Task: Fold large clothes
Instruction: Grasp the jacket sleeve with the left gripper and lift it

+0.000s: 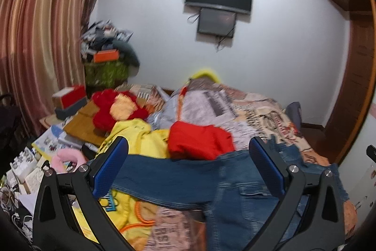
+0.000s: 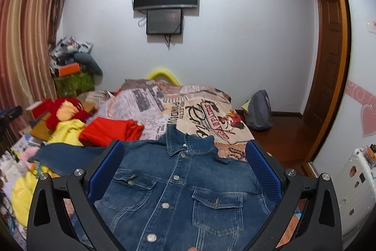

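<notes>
A blue denim jacket (image 2: 178, 185) lies front-up on the bed, buttoned, collar pointing away, one sleeve stretched out to the left. My right gripper (image 2: 184, 154) hovers over its chest and collar, open, fingers wide with nothing between them. In the left wrist view the jacket (image 1: 211, 182) shows its left sleeve and a pocket. My left gripper (image 1: 188, 157) hangs open above that sleeve, blue pads well apart. I cannot tell how high either gripper is above the cloth.
A red garment (image 2: 110, 131) and a yellow garment (image 2: 65, 131) lie left of the jacket on the newspaper-print bedspread (image 2: 145, 105). Boxes, books and clutter (image 1: 47, 145) crowd the left side. A bag (image 2: 258, 109) sits on the floor by the wooden door (image 2: 329, 51).
</notes>
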Action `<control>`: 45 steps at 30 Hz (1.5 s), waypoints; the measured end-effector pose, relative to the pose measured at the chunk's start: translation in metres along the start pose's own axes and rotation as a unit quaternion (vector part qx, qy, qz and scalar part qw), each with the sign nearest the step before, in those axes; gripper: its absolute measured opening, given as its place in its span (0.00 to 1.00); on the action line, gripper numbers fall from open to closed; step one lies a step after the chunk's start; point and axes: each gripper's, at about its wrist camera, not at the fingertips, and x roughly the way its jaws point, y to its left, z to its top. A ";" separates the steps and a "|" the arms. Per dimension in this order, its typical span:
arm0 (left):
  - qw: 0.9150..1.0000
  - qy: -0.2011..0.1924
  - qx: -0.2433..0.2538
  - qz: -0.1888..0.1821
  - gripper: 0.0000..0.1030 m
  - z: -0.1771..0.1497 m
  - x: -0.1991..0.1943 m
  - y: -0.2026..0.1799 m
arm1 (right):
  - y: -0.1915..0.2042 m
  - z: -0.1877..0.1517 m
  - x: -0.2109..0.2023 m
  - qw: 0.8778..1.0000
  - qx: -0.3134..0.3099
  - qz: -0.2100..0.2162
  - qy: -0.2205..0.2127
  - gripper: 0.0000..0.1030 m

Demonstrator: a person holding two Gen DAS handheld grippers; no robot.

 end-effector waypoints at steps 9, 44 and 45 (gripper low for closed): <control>0.989 0.139 -0.060 0.007 1.00 -0.035 0.105 0.099 | 0.006 0.001 0.074 0.997 -0.014 0.018 0.073 0.99; 0.928 0.232 -0.262 0.131 0.08 -0.101 0.236 0.237 | -0.009 -0.029 0.171 0.968 -0.011 0.007 0.251 0.99; 0.930 0.226 -0.256 0.136 0.07 -0.096 0.232 0.231 | -0.009 -0.029 0.170 0.968 -0.011 0.006 0.252 0.99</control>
